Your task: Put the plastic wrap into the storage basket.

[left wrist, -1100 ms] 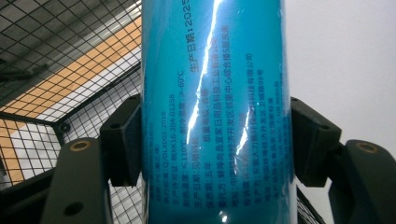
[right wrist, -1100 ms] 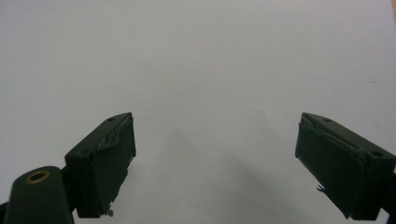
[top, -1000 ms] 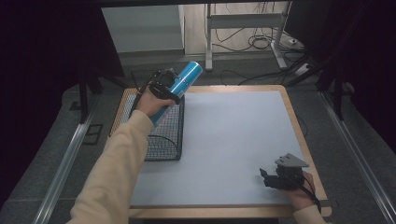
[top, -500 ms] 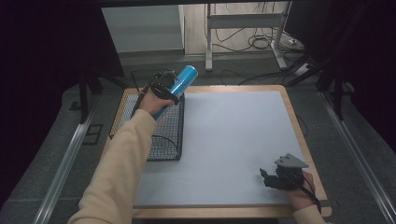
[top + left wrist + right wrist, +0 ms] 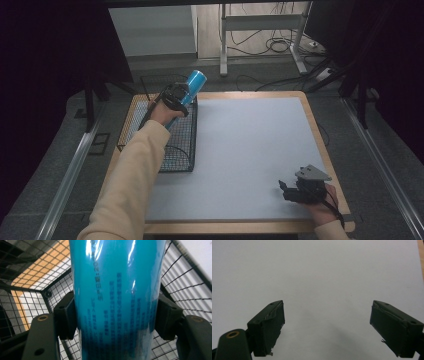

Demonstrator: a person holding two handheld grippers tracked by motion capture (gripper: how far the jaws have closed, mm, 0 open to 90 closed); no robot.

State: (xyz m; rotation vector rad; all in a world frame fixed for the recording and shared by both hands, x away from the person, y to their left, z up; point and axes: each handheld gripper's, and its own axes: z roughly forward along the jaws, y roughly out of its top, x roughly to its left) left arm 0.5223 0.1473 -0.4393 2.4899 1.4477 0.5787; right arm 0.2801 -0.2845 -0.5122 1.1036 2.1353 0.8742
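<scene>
L side: wire basket (image 5: 170, 145) sits on table's (image 5: 260, 150) left edge, on the wood rim beside the white mat (image 5: 240, 160). L gripper (image 5: 174, 96) is over the basket's far end, clamped on a blue tube (image 5: 192, 85); in the left gripper view both pads press the tube's (image 5: 115, 290) sides, basket mesh (image 5: 30, 302) behind & below. Tube tilts up & away, far end past the basket's back rim, clear of the mesh. Mid table: bare mat. R side: R gripper (image 5: 300, 189) rests low near the mat's front right corner, well apart from tube; jaws spread wide w/ nothing between, just mat (image 5: 317, 277) ahead.
</scene>
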